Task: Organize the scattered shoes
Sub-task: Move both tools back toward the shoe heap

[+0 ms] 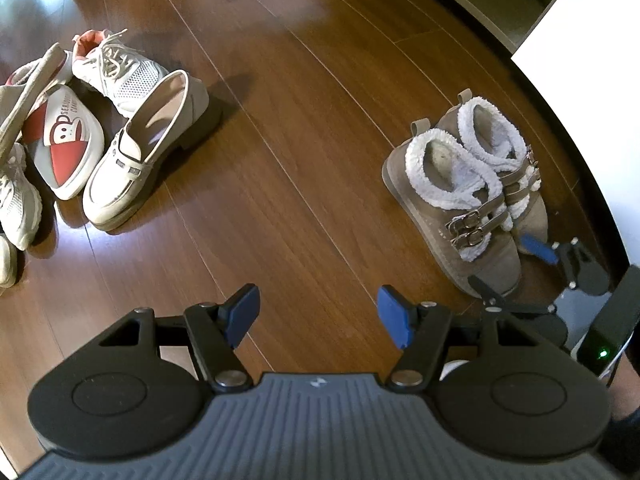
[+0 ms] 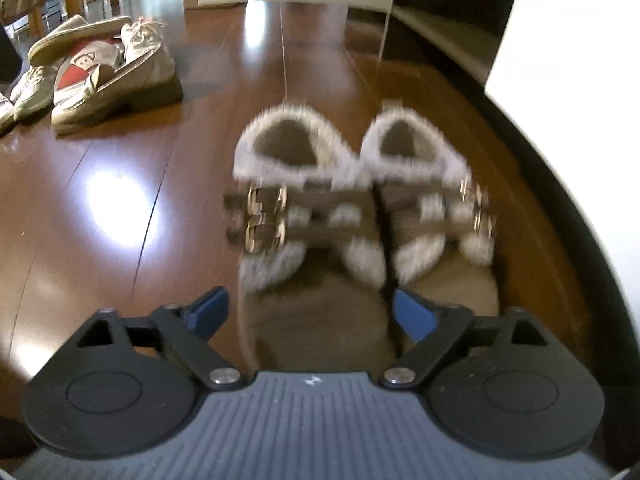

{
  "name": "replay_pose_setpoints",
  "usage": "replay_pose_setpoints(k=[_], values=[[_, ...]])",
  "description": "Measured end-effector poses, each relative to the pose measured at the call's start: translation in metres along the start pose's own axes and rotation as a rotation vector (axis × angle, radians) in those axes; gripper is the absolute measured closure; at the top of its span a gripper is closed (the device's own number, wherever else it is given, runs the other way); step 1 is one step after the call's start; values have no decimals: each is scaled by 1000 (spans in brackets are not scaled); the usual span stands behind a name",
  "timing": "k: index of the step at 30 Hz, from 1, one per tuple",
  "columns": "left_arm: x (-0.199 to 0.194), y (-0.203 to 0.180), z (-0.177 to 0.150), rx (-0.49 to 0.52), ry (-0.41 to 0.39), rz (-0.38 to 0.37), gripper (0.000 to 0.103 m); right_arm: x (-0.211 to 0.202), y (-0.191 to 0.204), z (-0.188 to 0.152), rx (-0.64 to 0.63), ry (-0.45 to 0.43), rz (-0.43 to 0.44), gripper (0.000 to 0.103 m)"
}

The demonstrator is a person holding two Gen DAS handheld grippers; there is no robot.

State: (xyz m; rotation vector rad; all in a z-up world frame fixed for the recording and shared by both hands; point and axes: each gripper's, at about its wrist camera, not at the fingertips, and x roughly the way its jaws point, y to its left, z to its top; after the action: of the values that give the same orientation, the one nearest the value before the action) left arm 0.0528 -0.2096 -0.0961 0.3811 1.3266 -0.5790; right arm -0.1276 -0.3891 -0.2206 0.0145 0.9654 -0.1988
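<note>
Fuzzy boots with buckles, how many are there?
2. The left fuzzy boot and the right fuzzy boot stand side by side, touching, just ahead of the open right gripper.

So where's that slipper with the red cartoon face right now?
The slipper lies in the shoe pile at the left wrist view's left edge, between the cream loafer and a white sneaker.

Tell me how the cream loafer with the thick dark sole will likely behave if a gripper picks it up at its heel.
The cream loafer probably hangs toe-down, since its chunky sole and block heel look heavy. Its upper seems to hold its shape, so it is likely fairly stiff. It leans on the white sneaker behind it, which may shift when the loafer is lifted.
</note>
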Motion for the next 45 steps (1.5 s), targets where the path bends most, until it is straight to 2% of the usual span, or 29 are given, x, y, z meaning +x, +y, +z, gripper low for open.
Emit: replay_pose_setpoints(k=[3, 4, 6, 8, 11, 16, 18, 21, 25, 27, 30, 37, 45], values=[[-8, -2, -2, 19, 3, 31, 35, 5, -2, -4, 11, 43, -12, 24], [-17, 1, -2, 20, -13, 38, 34, -1, -7, -1, 59, 36, 3, 23], [-32, 6, -6, 7, -49, 53, 29, -20, -18, 5, 161, -13, 23, 12], [-46, 13, -11, -12, -81, 69, 28, -49, -39, 7, 355, -73, 41, 11], [-73, 25, -28, -40, -135, 99, 28, -70, -58, -6, 556, -72, 61, 11], [-94, 26, -46, -55, -184, 125, 28, -110, -50, -26, 686, -5, 4, 11], [-111, 28, -53, -77, -224, 123, 28, -120, -45, -27, 680, 19, -18, 11], [-136, 36, -60, -116, -293, 112, 28, -150, -27, -5, 555, 32, -75, 11], [-170, 50, -72, -158, -396, 130, 28, -180, -14, 15, 457, -40, -91, 11], [-181, 58, -79, -183, -433, 146, 24, -191, -10, 25, 424, -64, -91, 10], [-192, 70, -87, -225, -459, 160, 24, -207, 1, 34, 356, -82, -122, 10], [-198, 87, -104, -266, -464, 158, 24, -221, 13, 34, 329, -82, -114, 9], [-200, 68, -119, -168, -467, 158, 24, -226, 13, 28, 338, -80, -109, 8]])
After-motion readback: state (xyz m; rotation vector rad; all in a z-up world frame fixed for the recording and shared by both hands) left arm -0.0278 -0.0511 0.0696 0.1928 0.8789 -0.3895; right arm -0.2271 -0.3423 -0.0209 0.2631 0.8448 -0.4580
